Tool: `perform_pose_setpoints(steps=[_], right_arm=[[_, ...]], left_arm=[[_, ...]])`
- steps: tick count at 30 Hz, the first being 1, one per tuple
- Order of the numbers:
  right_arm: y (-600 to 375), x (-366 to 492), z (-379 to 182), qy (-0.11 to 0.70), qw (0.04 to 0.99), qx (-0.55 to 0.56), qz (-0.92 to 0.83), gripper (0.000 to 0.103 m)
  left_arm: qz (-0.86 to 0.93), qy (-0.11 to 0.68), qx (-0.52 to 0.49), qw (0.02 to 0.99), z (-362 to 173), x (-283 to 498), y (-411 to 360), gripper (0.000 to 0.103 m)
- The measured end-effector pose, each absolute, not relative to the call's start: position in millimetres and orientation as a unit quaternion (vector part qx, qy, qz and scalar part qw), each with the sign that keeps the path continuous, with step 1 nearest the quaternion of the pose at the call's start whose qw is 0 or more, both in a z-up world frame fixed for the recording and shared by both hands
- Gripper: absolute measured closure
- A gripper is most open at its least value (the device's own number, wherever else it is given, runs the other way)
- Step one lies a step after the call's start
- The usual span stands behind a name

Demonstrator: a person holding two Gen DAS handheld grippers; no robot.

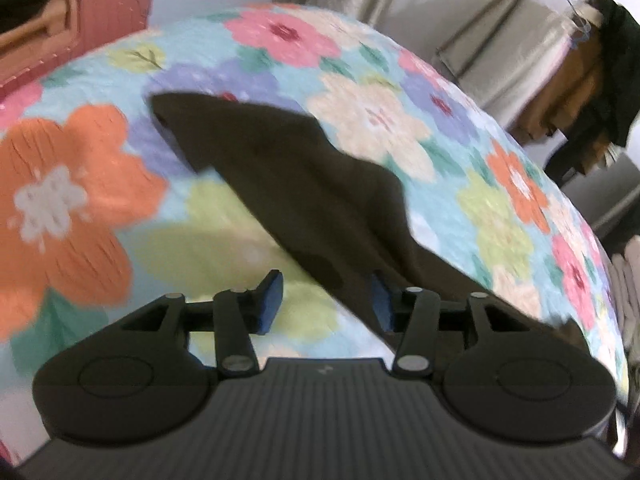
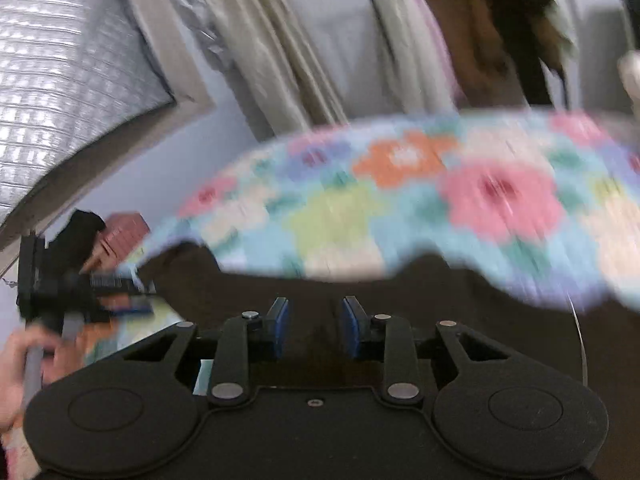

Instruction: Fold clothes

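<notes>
Left wrist view: my left gripper [image 1: 326, 300] stands parted, its blue pads [image 1: 270, 298] pressing nothing; the dark garment [image 1: 288, 184] lies on the floral bedspread [image 1: 80, 168], one edge running down past the right pad. Pink suitcase [image 1: 100, 12] behind.

Right wrist view, blurred: my right gripper [image 2: 316, 328] is half-parted over the garment [image 2: 440, 292]; whether cloth is pinched I cannot tell. My left hand [image 2: 24, 364] appears at left.

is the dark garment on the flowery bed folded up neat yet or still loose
Still loose. The dark garment lies in an uneven, rumpled strip with ridges across the floral bedspread, showing no squared edges.
</notes>
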State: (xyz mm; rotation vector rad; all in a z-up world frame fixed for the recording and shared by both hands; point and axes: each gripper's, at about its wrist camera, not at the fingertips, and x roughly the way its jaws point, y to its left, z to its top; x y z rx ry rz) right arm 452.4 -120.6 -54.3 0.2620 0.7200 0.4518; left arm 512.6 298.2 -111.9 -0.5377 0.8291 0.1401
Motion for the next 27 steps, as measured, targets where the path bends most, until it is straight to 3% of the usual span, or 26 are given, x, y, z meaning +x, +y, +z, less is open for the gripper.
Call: perform_pose_setpoints(steps=[7, 9, 11, 13, 14, 15, 18, 20, 27], right_arm=[[-139, 416, -87, 0.422, 0.874, 0.133, 0.203, 0.068], [-145, 406, -85, 0.416, 0.879, 0.133, 0.193, 0.064], [-154, 398, -82, 0.406, 0.886, 0.14, 0.177, 0.059], [-164, 390, -80, 0.401, 0.89, 0.141, 0.168, 0.059], [-168, 387, -79, 0.402, 0.891, 0.136, 0.163, 0.059], [-173, 382, -78, 0.406, 0.891, 0.128, 0.156, 0.059], [-185, 358, -70, 0.404, 0.899, 0.106, 0.135, 0.057], [-194, 338, -65, 0.385, 0.908, 0.102, 0.13, 0.048], [-217, 333, -81, 0.406, 0.901, 0.105, 0.107, 0.048]], left_arm=[[0.113, 0.39, -0.299, 0.864, -125, 539, 344, 0.048], [0.116, 0.391, -0.312, 0.858, -132, 547, 346, 0.032], [0.127, 0.386, -0.306, 0.861, -133, 557, 339, 0.027], [0.149, 0.377, -0.292, 0.866, -133, 563, 329, 0.042], [0.148, 0.363, -0.279, 0.877, -132, 565, 322, 0.093], [0.152, 0.362, -0.261, 0.882, -131, 568, 313, 0.099], [0.152, 0.338, -0.244, 0.896, -120, 570, 289, 0.099], [0.123, 0.307, -0.245, 0.911, -101, 567, 271, 0.099], [-0.043, 0.252, -0.248, 0.935, -37, 528, 187, 0.099]])
